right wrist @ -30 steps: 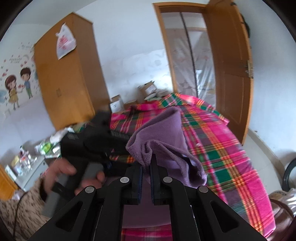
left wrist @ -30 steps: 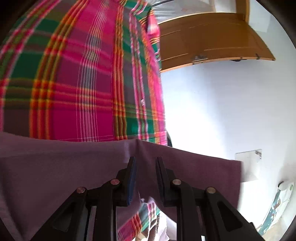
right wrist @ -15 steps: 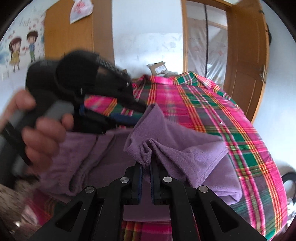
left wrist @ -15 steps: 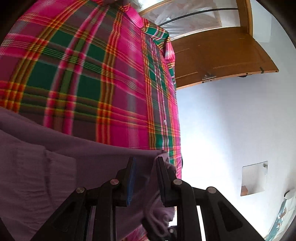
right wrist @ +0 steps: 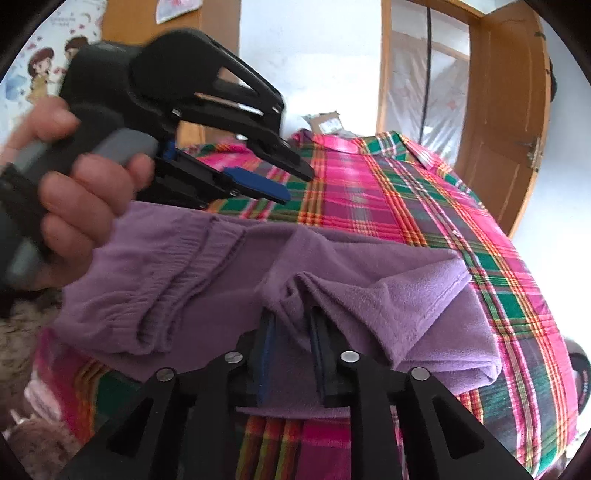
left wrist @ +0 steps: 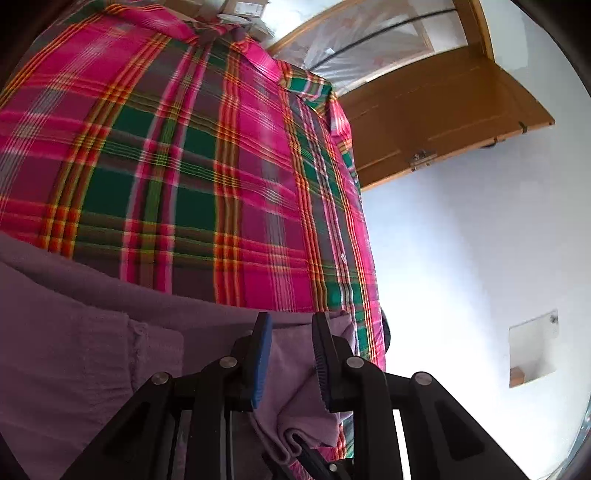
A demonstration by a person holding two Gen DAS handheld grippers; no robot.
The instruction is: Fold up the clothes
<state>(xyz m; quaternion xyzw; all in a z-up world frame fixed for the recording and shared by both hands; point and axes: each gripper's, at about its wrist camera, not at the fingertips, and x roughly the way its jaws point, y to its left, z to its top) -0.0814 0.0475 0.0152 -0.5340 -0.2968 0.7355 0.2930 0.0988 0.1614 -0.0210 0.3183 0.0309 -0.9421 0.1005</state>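
Note:
A purple fleece garment [right wrist: 406,295] lies in loose folds on the pink-and-green plaid bed [right wrist: 369,192]. Its gathered elastic band [right wrist: 173,266] is at the left. My right gripper [right wrist: 291,325] sits low at the near edge. Its jaws are parted, with a raised ridge of the purple cloth still lying between them. A hand [right wrist: 74,192] holds my left gripper [right wrist: 291,181] just above the garment's far edge, open, with nothing between the fingers. In the left wrist view, the left gripper [left wrist: 291,332] hovers over the purple garment [left wrist: 74,350], and the plaid bed [left wrist: 184,166] stretches beyond.
An open wooden door [right wrist: 506,129] stands at the right past the bed, and it also shows in the left wrist view as the door [left wrist: 424,122]. Cardboard boxes [right wrist: 325,123] sit behind the bed's far end. A wooden wardrobe [right wrist: 122,22] is at the back left.
The garment came down from mid-air onto the bed. The right jaws have widened around the cloth ridge. The left gripper has let the cloth go and lifted clear of it.

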